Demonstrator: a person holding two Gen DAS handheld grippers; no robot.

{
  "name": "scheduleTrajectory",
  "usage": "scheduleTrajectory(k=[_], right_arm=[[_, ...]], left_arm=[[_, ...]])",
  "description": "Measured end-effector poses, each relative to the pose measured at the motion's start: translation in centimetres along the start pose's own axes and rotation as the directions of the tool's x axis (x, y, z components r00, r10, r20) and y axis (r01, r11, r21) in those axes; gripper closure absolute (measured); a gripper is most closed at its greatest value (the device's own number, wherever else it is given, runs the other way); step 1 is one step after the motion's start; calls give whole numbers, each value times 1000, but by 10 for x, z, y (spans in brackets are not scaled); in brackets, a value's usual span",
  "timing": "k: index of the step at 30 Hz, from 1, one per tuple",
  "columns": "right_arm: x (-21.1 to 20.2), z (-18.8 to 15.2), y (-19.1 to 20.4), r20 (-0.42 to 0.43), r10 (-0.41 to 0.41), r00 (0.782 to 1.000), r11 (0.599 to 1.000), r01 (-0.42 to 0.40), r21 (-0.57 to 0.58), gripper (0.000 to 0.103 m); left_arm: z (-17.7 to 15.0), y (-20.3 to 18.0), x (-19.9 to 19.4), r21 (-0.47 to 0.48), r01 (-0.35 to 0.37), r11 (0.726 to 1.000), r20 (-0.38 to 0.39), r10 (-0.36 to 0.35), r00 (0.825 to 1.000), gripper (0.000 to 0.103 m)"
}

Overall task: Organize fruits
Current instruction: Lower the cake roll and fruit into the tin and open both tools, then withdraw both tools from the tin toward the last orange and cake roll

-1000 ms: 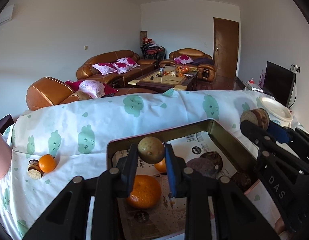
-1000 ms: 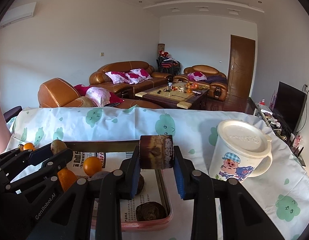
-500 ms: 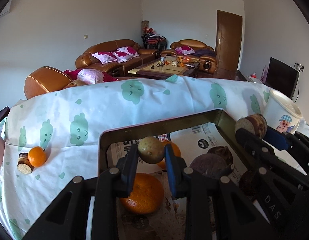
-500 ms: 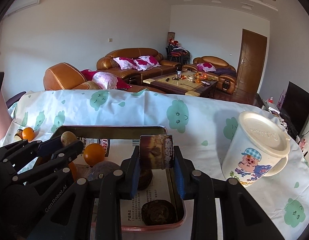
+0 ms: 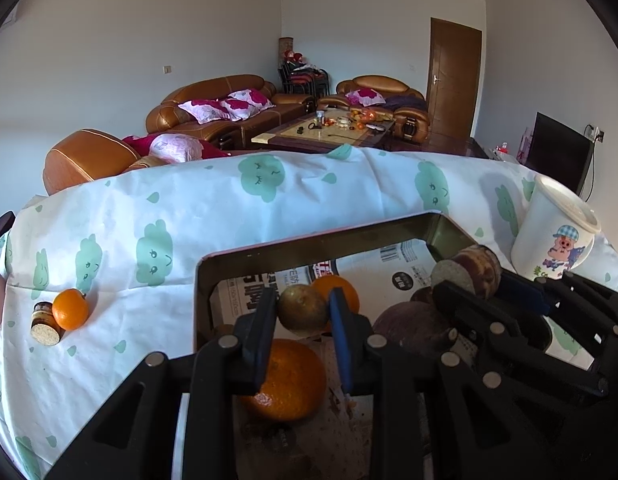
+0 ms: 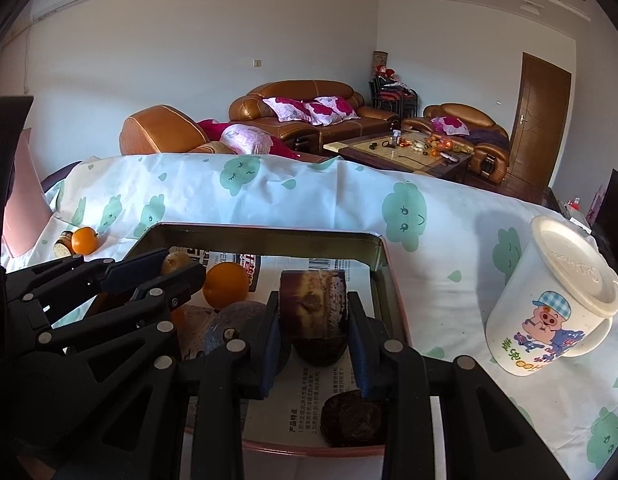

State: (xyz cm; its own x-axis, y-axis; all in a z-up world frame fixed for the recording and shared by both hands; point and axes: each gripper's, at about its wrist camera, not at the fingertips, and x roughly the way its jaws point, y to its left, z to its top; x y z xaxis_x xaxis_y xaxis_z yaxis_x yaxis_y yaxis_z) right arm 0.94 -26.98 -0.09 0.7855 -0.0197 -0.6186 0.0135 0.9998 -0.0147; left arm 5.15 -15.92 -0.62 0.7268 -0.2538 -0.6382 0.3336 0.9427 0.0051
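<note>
My left gripper (image 5: 303, 312) is shut on a small brown-green round fruit (image 5: 303, 309) and holds it over the metal tray (image 5: 309, 242). My right gripper (image 6: 313, 312) is shut on a dark brown cut fruit piece (image 6: 312, 304) above the same tray (image 6: 383, 264). The tray is lined with newspaper and holds a large orange (image 5: 287, 380), a smaller orange (image 6: 225, 290), a purple-brown fruit (image 5: 413, 324) and two dark fruit halves (image 6: 353, 416). In the left wrist view the right gripper (image 5: 469, 276) shows at the right with its piece. In the right wrist view the left gripper (image 6: 177, 266) shows at the left.
The table has a white cloth with green cloud prints (image 5: 261, 200). An orange (image 5: 70, 309) and a small cork-topped jar (image 5: 45, 322) lie on the cloth left of the tray. A white lidded mug with a pig cartoon (image 6: 557, 300) stands right of the tray.
Both grippers have come lower and closer over the tray, each still holding its fruit. The mug has come fully into the left wrist view.
</note>
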Motion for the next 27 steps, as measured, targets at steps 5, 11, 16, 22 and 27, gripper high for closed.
scheduleTrajectory(k=[5,11,16,22,27], right_arm=[[2,1,-8,-3,79,997,996,-79,41,70],[-8,1,-21,56,185,981,973,-191,128,60],[-30,1,-29,180,169,969,962,-202,184,27],[-45,-3,-24,266,48,963,969,-110,223,26],[-41,-5,-17,254,9,967,975,-64,211,26]], left_arm=[[-2,3,-8,-8,-43,999,21,43,999,47],[-1,20,-29,-59,-70,996,87,75,993,14],[-2,35,-44,-88,-93,992,146,105,984,0],[-9,43,-51,-80,-134,988,170,146,975,0],[-14,49,-54,-69,-166,984,173,175,969,0]])
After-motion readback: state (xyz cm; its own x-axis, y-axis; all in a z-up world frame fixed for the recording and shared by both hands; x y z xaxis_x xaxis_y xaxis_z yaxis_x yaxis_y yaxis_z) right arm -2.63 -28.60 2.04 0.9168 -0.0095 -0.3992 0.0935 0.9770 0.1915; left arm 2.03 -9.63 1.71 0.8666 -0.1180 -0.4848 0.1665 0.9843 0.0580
